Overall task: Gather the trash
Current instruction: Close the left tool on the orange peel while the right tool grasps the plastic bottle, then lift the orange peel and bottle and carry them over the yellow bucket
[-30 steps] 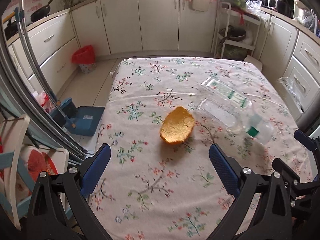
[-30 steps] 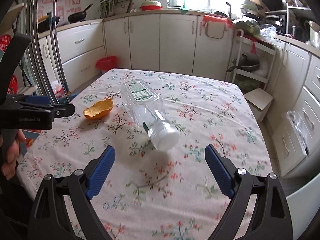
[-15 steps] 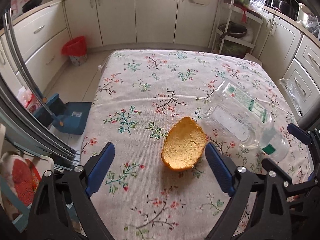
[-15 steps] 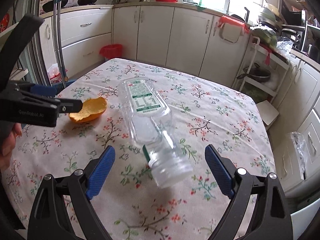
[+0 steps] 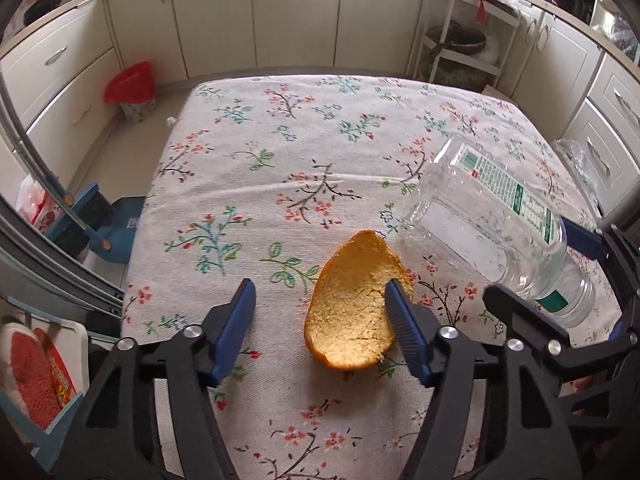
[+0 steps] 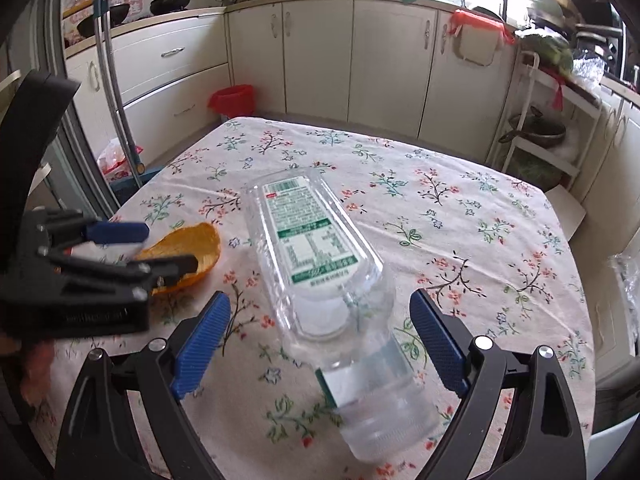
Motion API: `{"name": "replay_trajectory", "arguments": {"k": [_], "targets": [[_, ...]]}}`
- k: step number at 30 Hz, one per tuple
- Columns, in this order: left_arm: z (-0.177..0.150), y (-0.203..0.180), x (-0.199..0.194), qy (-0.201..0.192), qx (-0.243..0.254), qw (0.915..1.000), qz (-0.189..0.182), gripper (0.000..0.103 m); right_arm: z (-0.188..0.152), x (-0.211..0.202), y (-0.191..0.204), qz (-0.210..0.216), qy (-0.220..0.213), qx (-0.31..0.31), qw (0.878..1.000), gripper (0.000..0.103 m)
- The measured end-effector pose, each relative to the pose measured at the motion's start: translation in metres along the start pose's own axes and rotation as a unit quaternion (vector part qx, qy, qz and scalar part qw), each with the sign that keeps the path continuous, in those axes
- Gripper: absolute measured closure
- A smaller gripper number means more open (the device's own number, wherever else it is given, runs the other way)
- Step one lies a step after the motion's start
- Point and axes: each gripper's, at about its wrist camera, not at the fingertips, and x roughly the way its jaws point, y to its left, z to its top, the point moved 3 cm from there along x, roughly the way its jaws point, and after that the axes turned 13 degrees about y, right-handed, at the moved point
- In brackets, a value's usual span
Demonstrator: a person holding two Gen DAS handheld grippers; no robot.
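An orange peel [image 5: 352,304] lies hollow side up on the floral tablecloth [image 5: 280,140]. My left gripper [image 5: 320,320] straddles it with its jaws closing. The right finger [image 5: 404,328] overlaps the peel's right edge, while the left finger [image 5: 236,320] stands well apart from it. A clear plastic bottle [image 6: 316,260] with a green-and-white label lies on its side, cap end toward me. My right gripper [image 6: 320,340] is open, one blue pad on each side of the bottle's shoulder, neither pressing. In the right wrist view the left gripper [image 6: 152,248] sits over the peel [image 6: 192,248].
A red-lined bin [image 5: 130,94] stands on the floor by the white cabinets past the table's left edge. A blue dustpan [image 5: 116,232] leans there too. A white rack with a pot [image 5: 456,40] stands at the far right corner.
Both grippers have come forward and down. The left jaws have narrowed around the peel. The right gripper has reached the bottle, which now lies between its fingers.
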Motion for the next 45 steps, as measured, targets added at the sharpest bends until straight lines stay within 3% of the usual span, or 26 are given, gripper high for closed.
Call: {"name": "replay_trajectory", "arguments": {"k": [3,5,8,19,26,37,45], "targets": [[0.000,-0.007,0.002,-0.006,0.012,0.9999,0.006,0.051,0.003,0.003,-0.001,0.007,0.003,0.006,1.000,0.021],[0.000,-0.014,0.001,-0.007,0.019,0.9998,0.000,0.068,0.003,0.006,-0.002,0.008,0.009,0.007,1.000,0.035],[-0.001,-0.023,-0.001,-0.003,0.029,0.9995,-0.016,0.091,0.002,0.004,-0.004,0.011,0.011,0.007,1.000,0.038],[-0.021,-0.046,-0.029,-0.021,0.019,0.9985,-0.047,0.097,-0.034,-0.032,-0.035,0.009,0.012,0.033,0.999,0.040],[-0.048,-0.071,-0.066,-0.071,0.024,0.9962,-0.045,0.097,-0.052,-0.068,-0.032,0.006,-0.017,0.039,0.999,0.040],[-0.091,-0.102,-0.128,-0.165,0.023,0.9851,-0.041,0.097,-0.087,-0.118,-0.036,-0.012,-0.068,0.054,0.996,0.040],[-0.102,-0.118,-0.149,-0.196,0.031,0.9791,-0.042,0.097,-0.105,-0.146,-0.049,-0.029,-0.105,0.077,0.991,0.040]]}}
